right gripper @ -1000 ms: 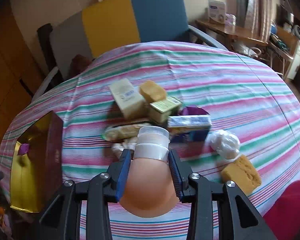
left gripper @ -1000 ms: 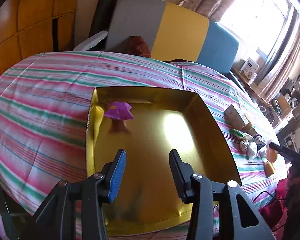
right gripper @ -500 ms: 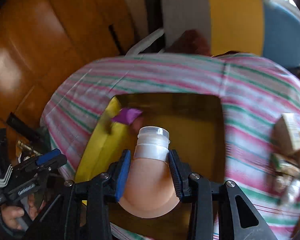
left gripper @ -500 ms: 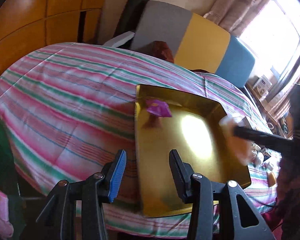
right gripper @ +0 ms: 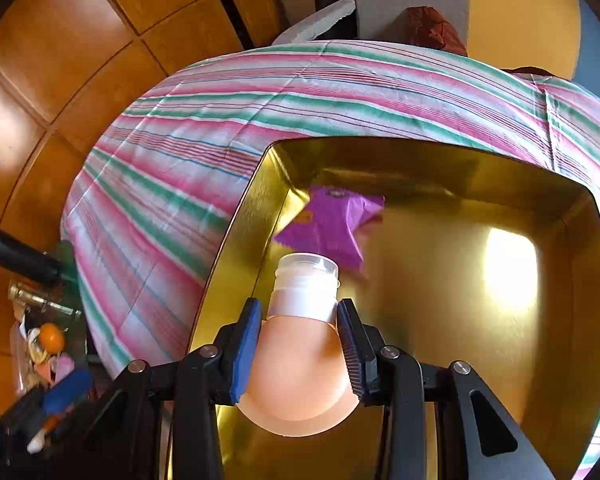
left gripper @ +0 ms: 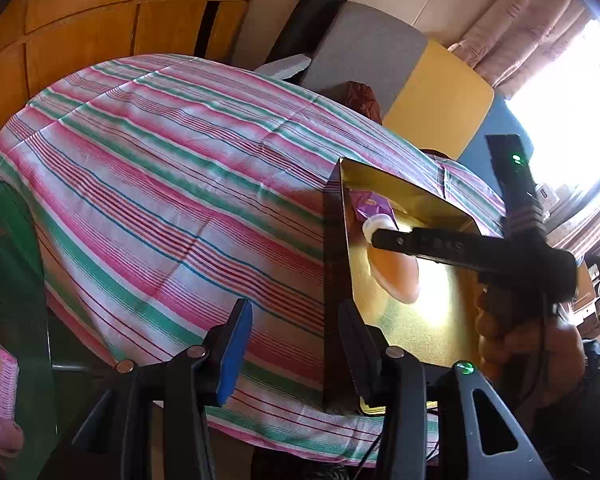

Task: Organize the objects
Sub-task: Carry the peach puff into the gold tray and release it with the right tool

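Your right gripper (right gripper: pixel 298 340) is clamped on the peach squeeze bottle (right gripper: pixel 300 364) just below its white cap, and your left gripper (left gripper: pixel 296 340) hangs empty with its jaws apart. A second ago that bottle was over the pile of packets; now you've carried it over the gold tray (right gripper: pixel 460 320), cap toward the purple wrapper (right gripper: pixel 332 224) in the far corner. Your left gripper has slid off the tray and straddles its near-left wall above the striped tablecloth (left gripper: pixel 160 168).
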A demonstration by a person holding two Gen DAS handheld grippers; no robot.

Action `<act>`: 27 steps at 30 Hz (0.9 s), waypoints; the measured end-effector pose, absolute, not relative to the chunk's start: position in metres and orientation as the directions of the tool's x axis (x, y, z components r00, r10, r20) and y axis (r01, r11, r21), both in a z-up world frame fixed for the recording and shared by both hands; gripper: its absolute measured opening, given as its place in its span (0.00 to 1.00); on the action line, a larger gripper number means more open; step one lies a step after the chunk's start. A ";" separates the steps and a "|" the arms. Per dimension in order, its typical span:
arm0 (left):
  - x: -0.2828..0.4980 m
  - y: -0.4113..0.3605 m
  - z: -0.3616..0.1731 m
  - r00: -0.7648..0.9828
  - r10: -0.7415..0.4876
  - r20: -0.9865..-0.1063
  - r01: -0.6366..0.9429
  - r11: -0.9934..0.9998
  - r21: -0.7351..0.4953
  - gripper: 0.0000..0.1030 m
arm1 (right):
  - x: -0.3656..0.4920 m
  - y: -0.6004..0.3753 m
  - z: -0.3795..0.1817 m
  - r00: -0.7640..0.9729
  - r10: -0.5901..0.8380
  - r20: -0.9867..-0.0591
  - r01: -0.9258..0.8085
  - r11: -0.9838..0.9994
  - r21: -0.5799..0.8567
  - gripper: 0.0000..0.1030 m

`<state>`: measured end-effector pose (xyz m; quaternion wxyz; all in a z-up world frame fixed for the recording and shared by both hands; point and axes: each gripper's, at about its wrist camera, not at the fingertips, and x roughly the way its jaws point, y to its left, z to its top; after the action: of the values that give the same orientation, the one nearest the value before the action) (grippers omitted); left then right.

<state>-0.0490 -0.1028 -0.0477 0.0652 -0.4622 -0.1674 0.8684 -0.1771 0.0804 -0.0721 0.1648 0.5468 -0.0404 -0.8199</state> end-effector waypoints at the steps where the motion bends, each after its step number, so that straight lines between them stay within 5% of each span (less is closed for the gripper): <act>1: -0.049 -0.103 -0.049 -0.563 0.271 -0.781 0.042 -0.934 -0.354 0.44 | -0.180 0.078 -0.073 -0.347 -0.308 -0.886 0.223 -0.944 0.241 0.38; 16: -0.047 -0.107 -0.052 -0.564 0.277 -0.778 0.046 -0.930 -0.365 0.44 | -0.195 0.059 -0.081 -0.366 -0.305 -0.879 0.234 -0.945 0.230 0.41; 27: -0.039 -0.090 -0.033 -0.608 0.233 -0.759 0.004 -0.955 -0.297 0.44 | -0.143 0.098 -0.035 -0.452 -0.356 -0.818 0.276 -0.928 0.251 0.70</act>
<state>-0.0395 -0.0904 -0.0333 0.0646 -0.4379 -0.1355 0.8864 -0.1427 0.0980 -0.0351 0.1857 0.4891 -0.0407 -0.8512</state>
